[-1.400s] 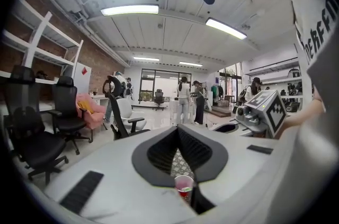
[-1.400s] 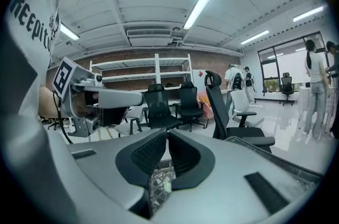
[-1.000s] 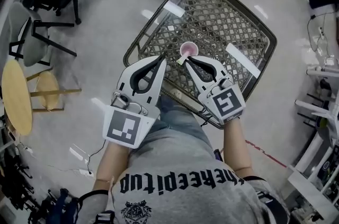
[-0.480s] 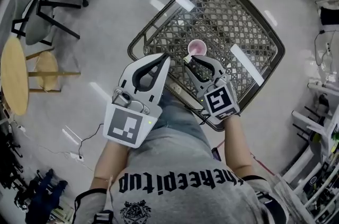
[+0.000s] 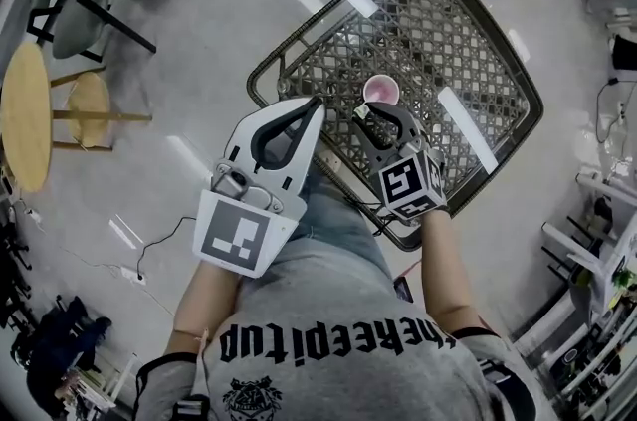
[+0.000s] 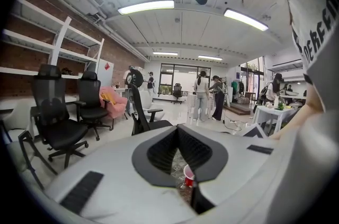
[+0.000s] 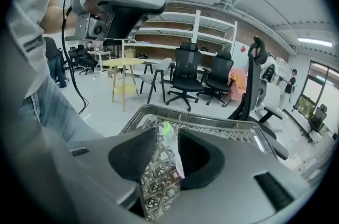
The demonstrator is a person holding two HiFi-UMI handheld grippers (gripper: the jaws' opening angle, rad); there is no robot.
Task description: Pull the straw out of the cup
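Head view: one table with a lattice top stands cornerwise in front of the person. One pink cup sits upright near the middle of the table. The left gripper hangs over the table's near-left edge, and its two tips meet. The right gripper is over the table just on the near side of the cup, and its jaws stand apart. The one straw shows only as a pale speck at that gripper's tips, outside the cup.

Left gripper view: the left gripper has its jaws closed tip to tip with nothing between them. Through the slit behind the tips the cup shows red with a pale rim. The straw does not show here.

Right gripper view: the right gripper has just been opening, and its jaws stand wide. The straw lies between them, leaning along the right pad with a clear gap to the left pad. It is white, with a green end pointing away toward the table's far rim. The lattice fills the gap below it, and the cup is out of this view.
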